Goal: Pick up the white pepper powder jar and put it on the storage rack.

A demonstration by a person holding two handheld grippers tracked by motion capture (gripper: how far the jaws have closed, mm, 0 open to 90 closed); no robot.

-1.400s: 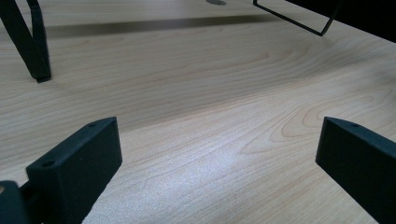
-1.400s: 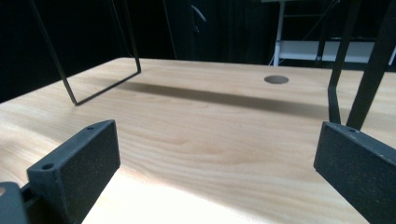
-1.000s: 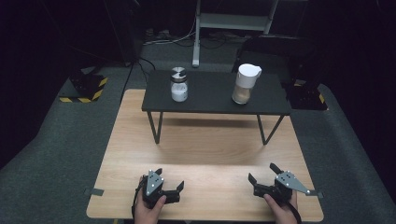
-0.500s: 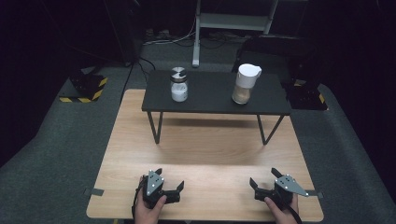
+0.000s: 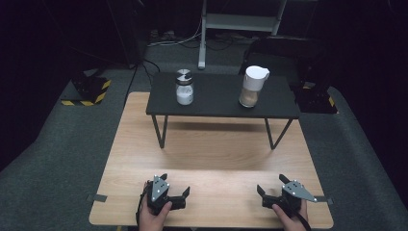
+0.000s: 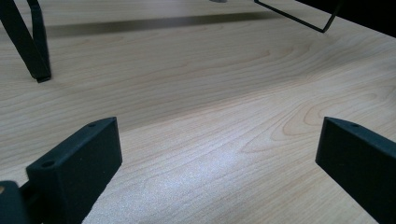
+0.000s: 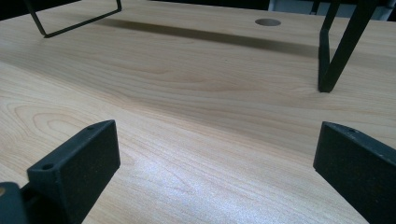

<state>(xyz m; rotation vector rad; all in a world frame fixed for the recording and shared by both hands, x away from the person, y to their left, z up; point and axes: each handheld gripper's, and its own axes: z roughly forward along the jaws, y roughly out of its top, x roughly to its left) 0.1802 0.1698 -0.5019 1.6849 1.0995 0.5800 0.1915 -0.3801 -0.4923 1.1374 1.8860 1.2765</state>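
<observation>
Near the front edge of the wooden table (image 5: 211,159), my left gripper (image 5: 174,185) rests low and open, with nothing between its jaws. My right gripper (image 5: 272,184) sits at the front right, also open and empty. In the left gripper view the gripper (image 6: 219,154) has its jaws wide apart over bare wood; the right gripper (image 7: 217,154) in its own view looks the same. On a black raised shelf (image 5: 221,103) at the back stand a glass jar (image 5: 184,87) with a metal lid and white contents, and a white-lidded container (image 5: 252,86) holding something tan.
The shelf's thin black legs (image 5: 159,130) stand on the table between the grippers and the far edge; one leg (image 6: 32,46) is ahead left of the left gripper, another leg (image 7: 336,51) ahead right of the right one. Grey carpet surrounds the table.
The right gripper has drifted slightly toward the table's front edge. The left gripper has stayed put.
</observation>
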